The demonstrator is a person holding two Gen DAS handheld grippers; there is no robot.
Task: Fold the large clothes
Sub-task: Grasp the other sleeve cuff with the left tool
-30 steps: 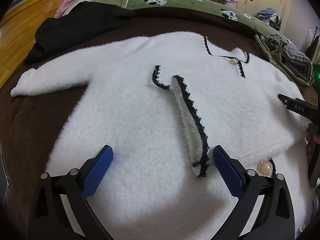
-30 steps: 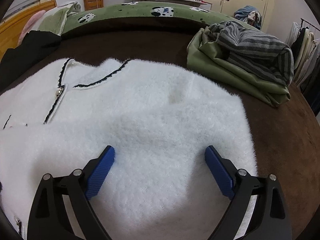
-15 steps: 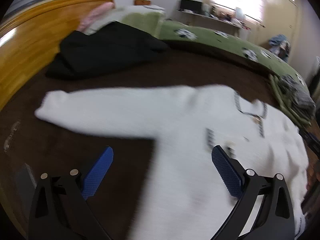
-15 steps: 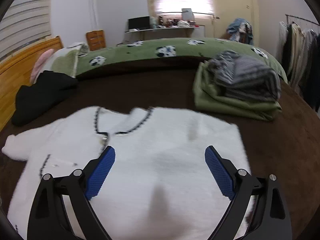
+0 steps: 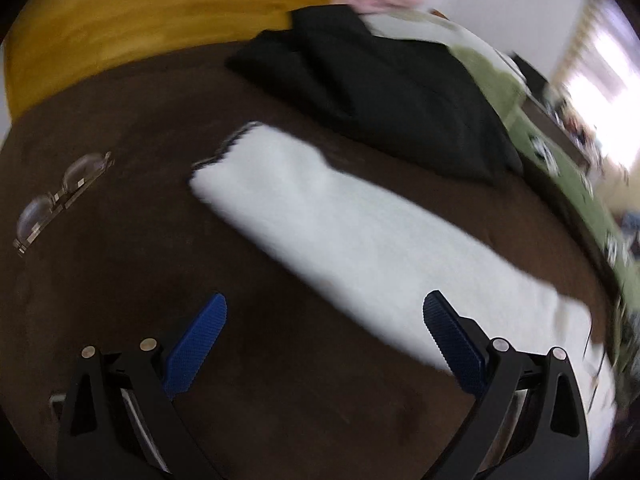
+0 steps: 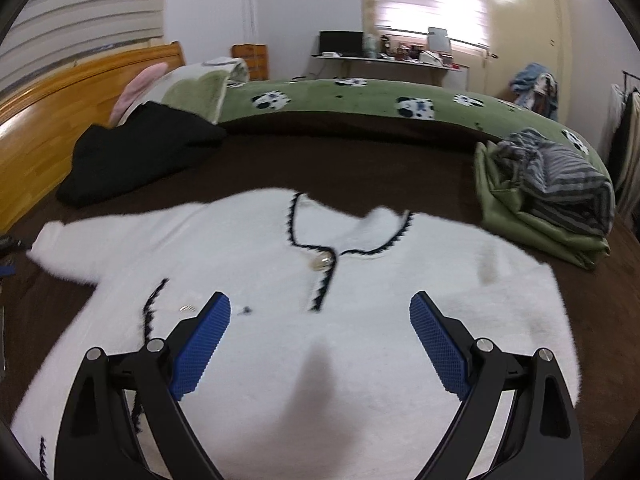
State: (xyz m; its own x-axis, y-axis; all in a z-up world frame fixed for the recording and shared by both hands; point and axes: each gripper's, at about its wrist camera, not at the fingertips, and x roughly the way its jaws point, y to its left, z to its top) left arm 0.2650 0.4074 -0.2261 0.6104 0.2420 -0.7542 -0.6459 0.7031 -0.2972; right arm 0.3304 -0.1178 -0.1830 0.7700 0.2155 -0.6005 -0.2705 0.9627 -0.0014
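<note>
A white fuzzy cardigan [image 6: 360, 320] lies spread face up on a brown bed [image 6: 360, 168], its black-trimmed collar [image 6: 348, 240] toward the far edge and its hem toward the near edge, so its long axis runs near to far. One sleeve [image 5: 340, 240] stretches flat toward the bed's left side, near the wooden headboard [image 5: 160, 20], the black-edged cuff [image 5: 224, 152] at its outer end. No writing or label can be read on the garment or either tool.

The left tool [image 5: 324, 344] hovers level over the bare bedspread just beside the sleeve, jaws wide apart and holding nothing; its right blue pad overlaps the sleeve's edge in the blurred view. The right tool [image 6: 320, 344] is poised above the cardigan's front, pointing toward the collar, jaws likewise spread and empty.

A pair of glasses [image 5: 60, 196] rests on the bed near the left side. A black garment [image 6: 136, 156] lies toward the far left corner, and a pile of green and striped clothes [image 6: 548, 196] sits by the right edge. A green blanket [image 6: 400, 100] lines the far edge.
</note>
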